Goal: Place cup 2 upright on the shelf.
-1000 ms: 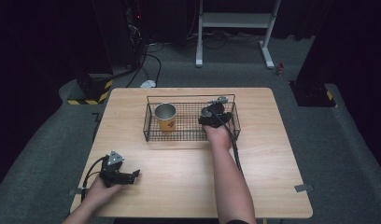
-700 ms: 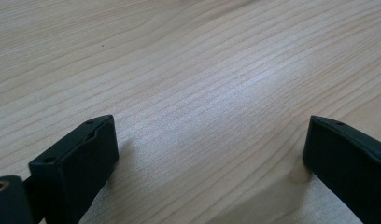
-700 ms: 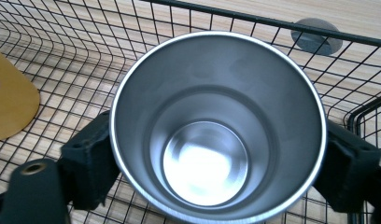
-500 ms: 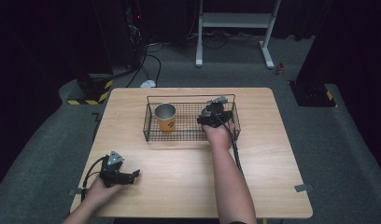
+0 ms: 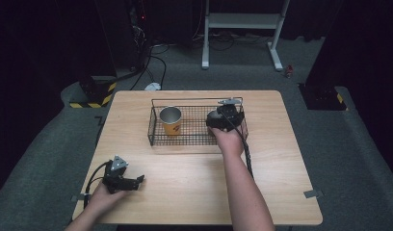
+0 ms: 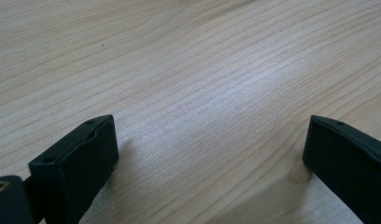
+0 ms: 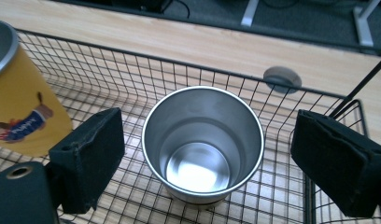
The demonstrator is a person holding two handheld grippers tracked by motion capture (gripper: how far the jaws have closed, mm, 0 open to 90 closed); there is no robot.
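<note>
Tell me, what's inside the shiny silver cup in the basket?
Nothing: the silver cup looks empty, and its shiny bottom shows from above. It stands upright in the wire basket, between the open jaws of the right gripper. Under it, the cup itself hides the mesh.

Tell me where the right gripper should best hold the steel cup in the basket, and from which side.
Probably from above, across the rim: the steel cup stands upright and open in the basket, and the right gripper is open with one of its fingers on each side of it. Grip the outer wall just below the rim.

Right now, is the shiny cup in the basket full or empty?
Empty. The right gripper view looks straight down into the steel cup, standing upright in the wire basket, and shows its bare shiny bottom.
</note>
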